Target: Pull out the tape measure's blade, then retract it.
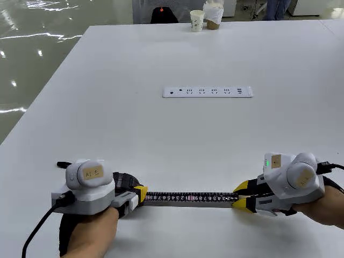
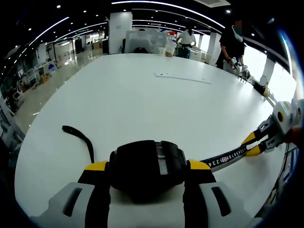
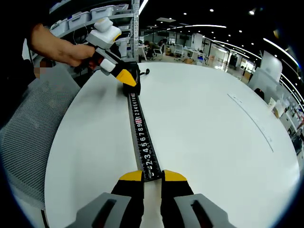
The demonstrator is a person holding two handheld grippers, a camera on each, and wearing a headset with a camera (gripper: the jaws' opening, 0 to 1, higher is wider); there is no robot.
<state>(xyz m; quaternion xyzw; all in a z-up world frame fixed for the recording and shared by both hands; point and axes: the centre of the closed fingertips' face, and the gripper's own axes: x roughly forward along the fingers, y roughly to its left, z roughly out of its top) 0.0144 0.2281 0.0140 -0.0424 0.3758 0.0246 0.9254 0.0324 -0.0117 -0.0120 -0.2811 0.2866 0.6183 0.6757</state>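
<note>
Both pairs of jaws are gripping at the near edge of the desk (image 1: 161, 140). The left gripper (image 2: 148, 166) is clamping the black tape measure (image 1: 125, 180), while the right gripper (image 3: 153, 175) is pinching the tip of its blade (image 3: 141, 137), stretched flat between them. Beyond, a power strip (image 1: 207, 92) is lying mid-desk.

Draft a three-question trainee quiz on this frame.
1. True or false: the blade stretches between the left tongs and the right tongs.
2. What do the left tongs grip? A) the black tape measure case B) a paper cup C) a marker pen
3. Fill in: beyond the blade, the table holds a white ____ ____.
Key: 1 true; 2 A; 3 power strip.
</note>
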